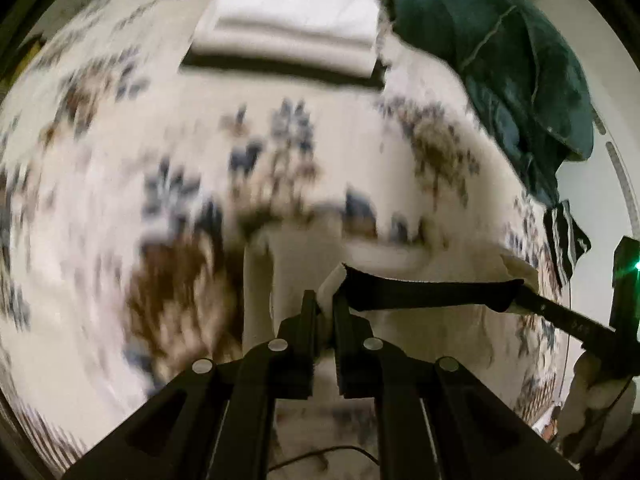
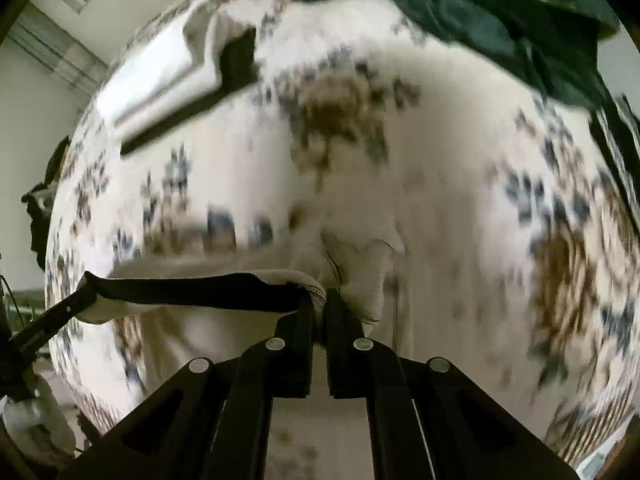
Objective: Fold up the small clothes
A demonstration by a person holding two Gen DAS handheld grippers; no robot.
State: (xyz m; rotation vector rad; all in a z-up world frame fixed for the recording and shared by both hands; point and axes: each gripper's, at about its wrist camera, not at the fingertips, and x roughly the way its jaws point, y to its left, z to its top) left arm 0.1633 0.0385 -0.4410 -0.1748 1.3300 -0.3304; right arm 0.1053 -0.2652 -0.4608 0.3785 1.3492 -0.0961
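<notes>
Broadly, a floral bedspread in cream, brown and blue carries everything, badly smeared by motion blur in both views. At its far right corner lies a heap of dark green cloth, partly hanging over the edge. Toward the far edge, left of that heap, sits a folded white stack resting on something dark that shows only as a thin band beneath it.

Nearer, a small cream garment with a black waistband is stretched out between the two tools above the near part of the bedspread, its body hanging down below the band.

From the left wrist view, the left gripper has its fingers pressed together on one end of the waistband. From the right wrist view, the right gripper pinches the opposite end the same way, cream fabric bunched just at its tips.
</notes>
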